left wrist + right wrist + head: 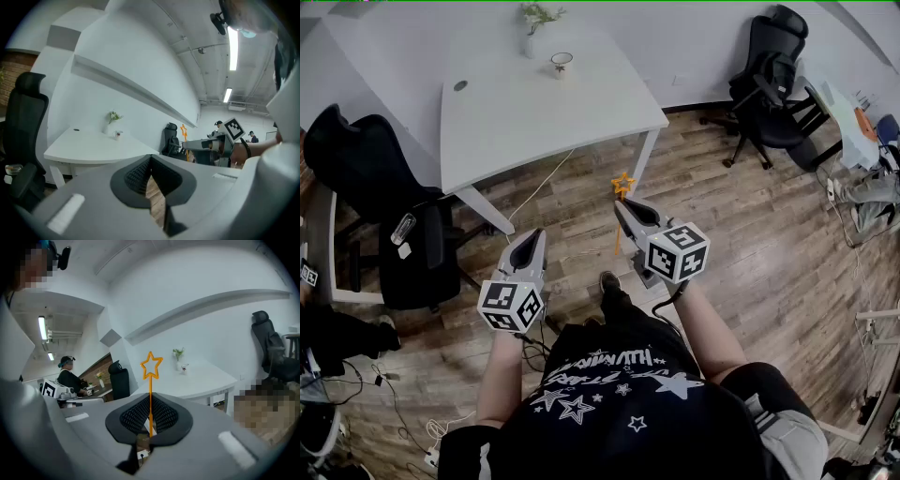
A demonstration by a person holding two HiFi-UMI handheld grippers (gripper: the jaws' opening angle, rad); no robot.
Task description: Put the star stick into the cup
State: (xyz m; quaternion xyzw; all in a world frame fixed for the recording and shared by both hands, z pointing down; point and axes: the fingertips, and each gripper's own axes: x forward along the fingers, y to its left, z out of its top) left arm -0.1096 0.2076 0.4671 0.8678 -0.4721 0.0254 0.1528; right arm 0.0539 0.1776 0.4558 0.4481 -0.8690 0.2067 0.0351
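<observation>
An orange star stick (622, 184) stands upright between the jaws of my right gripper (623, 208), which is shut on its thin stem; the star head (151, 365) rises above the jaws in the right gripper view. My left gripper (528, 240) is shut with nothing in it, held beside the right one over the wooden floor. The small white cup (561, 63) sits at the far side of the white table (581, 103), well ahead of both grippers. It also shows in the left gripper view as the cup (118, 135) and in the right gripper view as the cup (184, 368).
A white vase with a green plant (532, 30) stands just left of the cup. Black office chairs stand at the left (375, 202) and back right (773, 80). A white cable (539, 192) runs under the table. Another desk (848, 117) is at far right.
</observation>
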